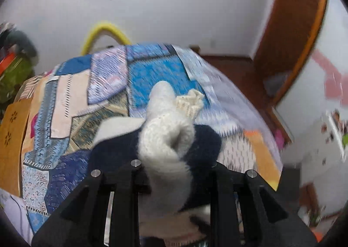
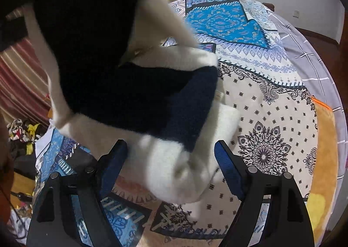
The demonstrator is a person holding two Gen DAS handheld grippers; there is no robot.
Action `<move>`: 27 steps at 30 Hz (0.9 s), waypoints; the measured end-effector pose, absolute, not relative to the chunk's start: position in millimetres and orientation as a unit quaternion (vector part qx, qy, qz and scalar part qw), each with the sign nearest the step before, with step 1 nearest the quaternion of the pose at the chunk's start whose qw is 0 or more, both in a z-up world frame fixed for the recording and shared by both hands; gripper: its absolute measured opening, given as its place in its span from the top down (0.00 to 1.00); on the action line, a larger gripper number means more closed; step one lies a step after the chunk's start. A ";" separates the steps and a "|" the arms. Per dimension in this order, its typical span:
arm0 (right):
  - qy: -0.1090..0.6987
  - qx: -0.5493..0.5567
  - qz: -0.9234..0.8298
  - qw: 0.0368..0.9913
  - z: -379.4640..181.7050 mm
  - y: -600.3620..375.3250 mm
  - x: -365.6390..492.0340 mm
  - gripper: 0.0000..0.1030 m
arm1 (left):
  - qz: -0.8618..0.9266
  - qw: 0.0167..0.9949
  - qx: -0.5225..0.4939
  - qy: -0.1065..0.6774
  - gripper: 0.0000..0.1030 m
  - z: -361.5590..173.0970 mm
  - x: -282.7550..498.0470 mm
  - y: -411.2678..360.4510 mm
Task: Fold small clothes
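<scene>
A small white and navy knit sweater (image 1: 167, 138) is bunched up in my left gripper (image 1: 174, 173), which is shut on it and holds it above the patchwork bedspread (image 1: 108, 86). A cream ribbed cuff (image 1: 191, 100) hangs off its far end. In the right wrist view the same sweater (image 2: 134, 94) hangs from the upper left, its white lower part (image 2: 174, 171) lying between the blue-padded fingers (image 2: 228, 168). My right gripper (image 2: 170, 160) is open around that white fabric.
The bed is covered by a blue, cream and orange patterned spread (image 2: 271, 116). A yellow hoop (image 1: 104, 31) stands behind it against the white wall. A brown wooden door frame (image 1: 300, 29) is at the right. Clothes are piled (image 2: 24, 134) at the left.
</scene>
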State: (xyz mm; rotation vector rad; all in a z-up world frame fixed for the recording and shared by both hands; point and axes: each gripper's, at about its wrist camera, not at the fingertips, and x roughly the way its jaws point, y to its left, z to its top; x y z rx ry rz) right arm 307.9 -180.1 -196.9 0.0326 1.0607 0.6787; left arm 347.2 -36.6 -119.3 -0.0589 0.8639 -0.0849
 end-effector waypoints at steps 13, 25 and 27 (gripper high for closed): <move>0.488 0.016 0.309 0.816 -191.9 -188.9 324.2 0.23 | -0.131 0.868 -0.043 0.478 0.41 -121.9 302.9 -52.4; 0.492 0.032 0.317 0.810 -207.1 -191.2 350.8 0.23 | -0.019 0.880 -0.038 0.474 0.29 -132.2 324.0 23.3; 0.495 0.040 0.320 0.807 -211.3 -190.9 356.0 0.23 | 0.003 0.871 -0.055 0.489 0.29 -152.2 329.3 41.8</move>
